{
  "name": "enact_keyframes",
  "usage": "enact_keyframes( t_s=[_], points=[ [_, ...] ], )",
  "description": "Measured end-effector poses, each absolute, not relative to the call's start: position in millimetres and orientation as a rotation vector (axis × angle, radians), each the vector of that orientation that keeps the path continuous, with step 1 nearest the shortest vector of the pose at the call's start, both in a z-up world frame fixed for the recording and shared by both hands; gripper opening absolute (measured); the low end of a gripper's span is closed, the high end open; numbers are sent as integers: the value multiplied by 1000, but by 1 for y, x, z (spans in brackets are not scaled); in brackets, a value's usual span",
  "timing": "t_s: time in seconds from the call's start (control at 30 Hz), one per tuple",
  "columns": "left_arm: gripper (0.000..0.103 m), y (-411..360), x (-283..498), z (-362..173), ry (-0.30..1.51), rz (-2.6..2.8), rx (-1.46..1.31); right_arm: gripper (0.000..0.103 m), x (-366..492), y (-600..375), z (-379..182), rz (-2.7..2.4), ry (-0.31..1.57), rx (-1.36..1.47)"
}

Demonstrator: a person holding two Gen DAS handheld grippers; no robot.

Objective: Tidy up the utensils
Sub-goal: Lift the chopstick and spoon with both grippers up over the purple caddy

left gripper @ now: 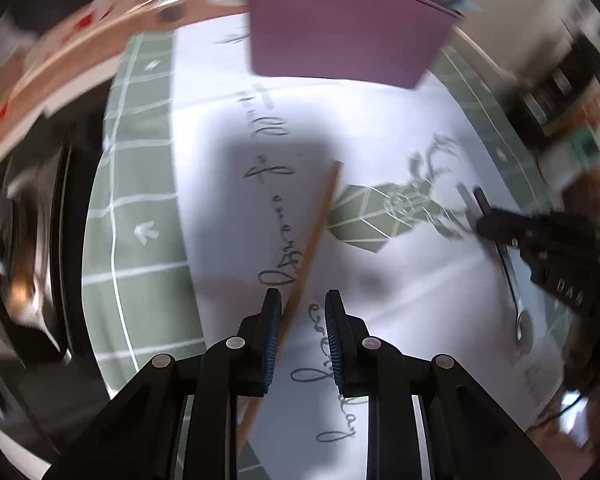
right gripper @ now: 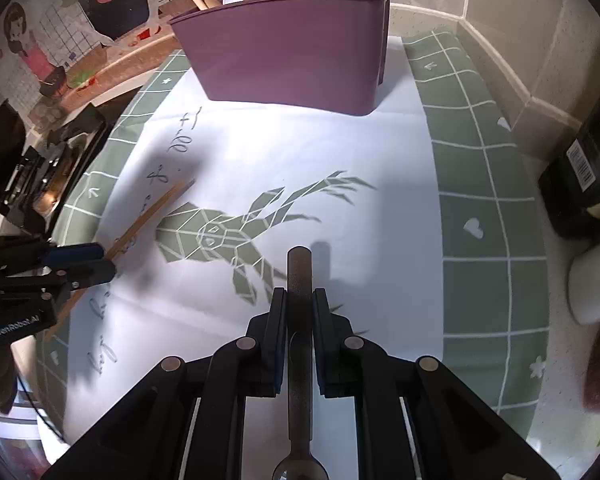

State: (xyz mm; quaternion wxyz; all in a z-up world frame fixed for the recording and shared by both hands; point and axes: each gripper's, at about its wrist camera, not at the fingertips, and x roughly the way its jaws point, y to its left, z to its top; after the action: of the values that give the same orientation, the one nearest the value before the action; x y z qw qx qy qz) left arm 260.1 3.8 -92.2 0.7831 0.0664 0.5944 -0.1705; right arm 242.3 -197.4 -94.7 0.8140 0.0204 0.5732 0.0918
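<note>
Right claw (right gripper: 299,300) clamps the metal spoon (right gripper: 299,360) mid-handle: stiff, slick, at lower centre. Left claw (left gripper: 302,308) stands part-open around a light wooden chopstick (left gripper: 308,248). Purple holder (right gripper: 292,48) waits at the top.

Left wrist view motion-blurred, edges smeared; right wrist view sharp, bright; soft shadows; fisheye warping.

Left matte black plastic two-finger tool (left gripper: 302,334) has blue ribbed pads (left gripper: 271,336) and round silver pins; right black tool (right gripper: 299,334) matches, white lettering on both housings.
</note>
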Motion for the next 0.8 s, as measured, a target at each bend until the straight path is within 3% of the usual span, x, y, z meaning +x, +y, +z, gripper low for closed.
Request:
enact_keyframes(
  t_s=[0.27, 0.63, 0.73, 0.8],
  points=[
    [24, -14, 290, -105, 1349, -378, 332, 11, 233, -214, -92, 187, 1220, 82],
    [25, -50, 322, -113, 1402, -391, 296, 11, 222, -239, -83, 176, 1189, 149],
    [23, -50, 317, -112, 1374, -393, 286, 11, 222, -241, -81, 164, 1186, 143],
    [14, -48, 313, -110, 1356, -389, 261, 11, 223, -240, -78, 160, 1180, 139]
  ],
)
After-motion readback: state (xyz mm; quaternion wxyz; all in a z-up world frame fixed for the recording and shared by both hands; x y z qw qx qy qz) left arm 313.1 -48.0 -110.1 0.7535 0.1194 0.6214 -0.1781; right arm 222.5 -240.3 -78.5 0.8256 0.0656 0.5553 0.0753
